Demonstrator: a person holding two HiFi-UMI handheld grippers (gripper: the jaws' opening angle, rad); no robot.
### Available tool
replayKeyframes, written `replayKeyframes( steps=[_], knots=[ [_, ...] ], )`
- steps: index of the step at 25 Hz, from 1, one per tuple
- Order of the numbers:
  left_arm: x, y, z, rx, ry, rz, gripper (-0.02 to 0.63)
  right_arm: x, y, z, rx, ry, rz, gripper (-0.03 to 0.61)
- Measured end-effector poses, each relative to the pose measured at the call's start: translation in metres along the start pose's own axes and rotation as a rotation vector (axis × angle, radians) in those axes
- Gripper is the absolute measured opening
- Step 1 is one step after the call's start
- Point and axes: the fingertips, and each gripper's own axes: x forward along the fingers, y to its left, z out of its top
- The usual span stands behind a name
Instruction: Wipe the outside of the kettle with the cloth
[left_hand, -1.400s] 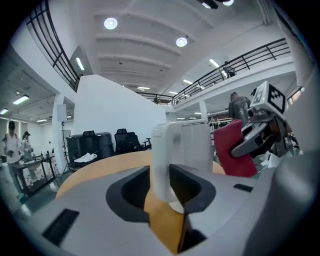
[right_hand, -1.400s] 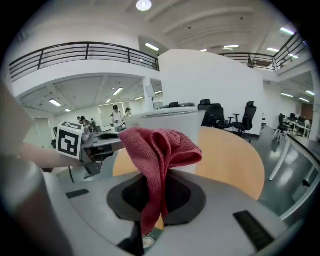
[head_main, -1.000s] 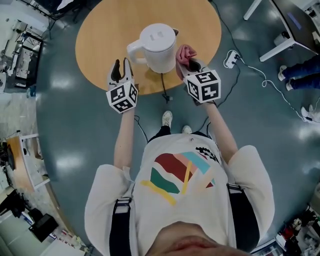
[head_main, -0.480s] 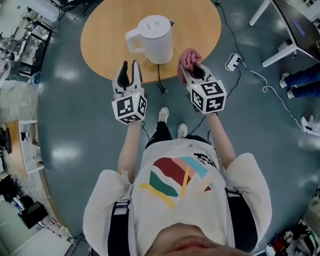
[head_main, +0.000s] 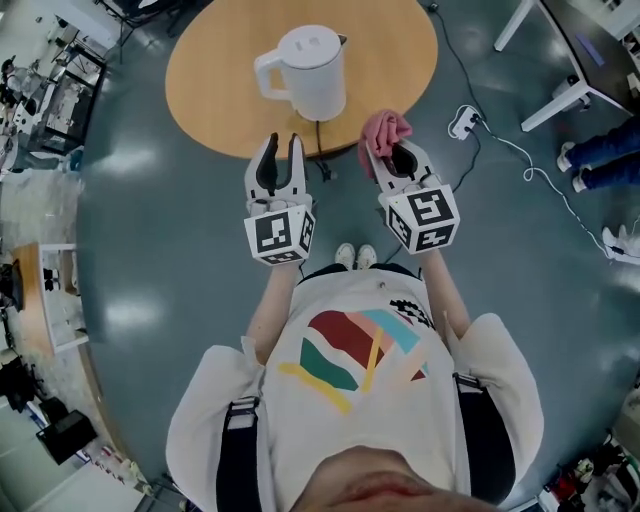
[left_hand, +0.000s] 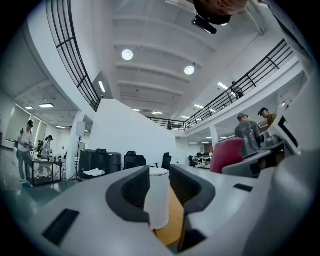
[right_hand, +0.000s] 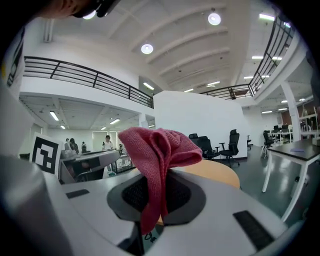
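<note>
I am holding both tongs level at the near edge of the round wooden counter (head_main: 215, 95), side by side and well apart from the white electric kettle (head_main: 312, 72). My left tongs (head_main: 281, 145) are standing partly open with nothing between the jaws; through the gap I am only seeing the kettle farther off on the counter. My right tongs (head_main: 397, 152) are clamping a pink cloth (head_main: 383, 130), which is bunching up above the jaws and hanging down between the pads. The kettle is standing upright toward the far middle of the counter, lid on, handle pointing left and spout right, and its black cord (head_main: 322, 150) is running off the near edge between my two tongs down to the grey floor (head_main: 150, 250).
</note>
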Motion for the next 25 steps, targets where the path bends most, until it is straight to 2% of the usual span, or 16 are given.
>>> replayKeyframes(
  steps=[4,8,13,25],
  knots=[
    [-0.001,0.006,0.012,0.009,-0.029,-0.004,0.164,0.002,0.012,0.004,-0.085,0.012,-0.002,0.046],
    [-0.007,0.014,0.018,0.025,-0.044,-0.003,0.166,0.005,0.025,0.005,-0.104,0.009,0.012,0.046],
    [-0.013,0.023,0.011,-0.004,-0.026,0.009,0.164,0.009,0.030,0.003,-0.092,0.018,0.025,0.046],
    [-0.008,0.040,0.000,-0.015,0.006,0.023,0.164,0.019,0.019,0.003,-0.029,0.008,0.007,0.046]
  ],
)
